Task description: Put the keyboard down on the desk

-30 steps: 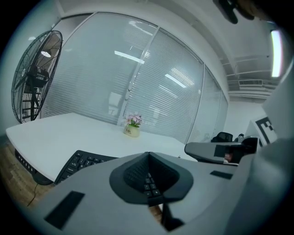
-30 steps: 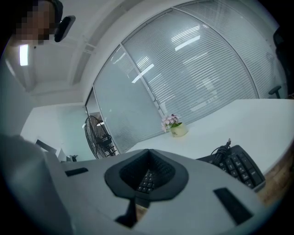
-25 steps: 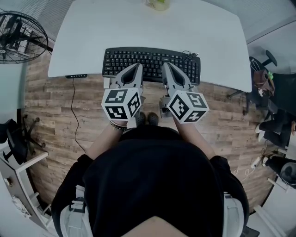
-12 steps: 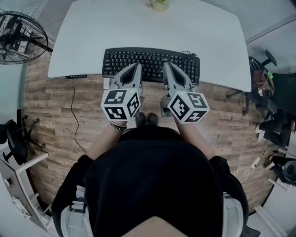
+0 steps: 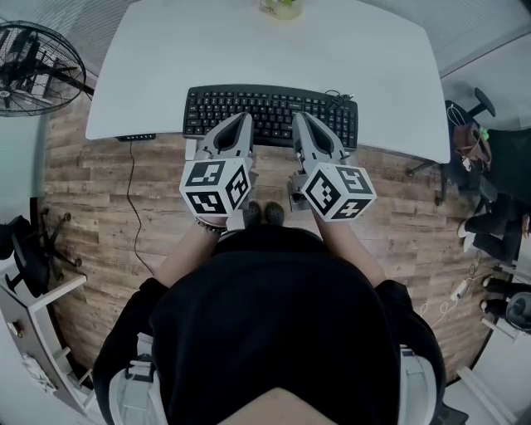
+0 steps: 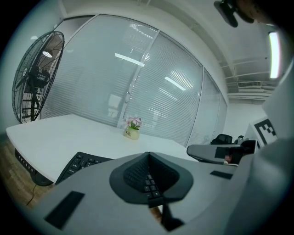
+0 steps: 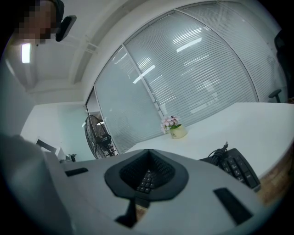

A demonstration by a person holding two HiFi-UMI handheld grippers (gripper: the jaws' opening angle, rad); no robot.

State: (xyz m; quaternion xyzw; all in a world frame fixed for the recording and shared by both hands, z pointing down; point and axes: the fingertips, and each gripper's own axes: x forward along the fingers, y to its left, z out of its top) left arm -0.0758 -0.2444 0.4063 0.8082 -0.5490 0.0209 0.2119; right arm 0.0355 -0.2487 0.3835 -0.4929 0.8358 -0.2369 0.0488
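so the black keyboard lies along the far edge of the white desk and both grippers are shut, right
No: the keyboard lies along the near edge of the desk, as the head view shows. It is black, the desk white, and the left gripper and right gripper are both shut.

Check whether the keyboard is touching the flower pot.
Apart. The head view shows a broad stretch of bare desk between the keyboard at the near edge and the pot at the far edge.
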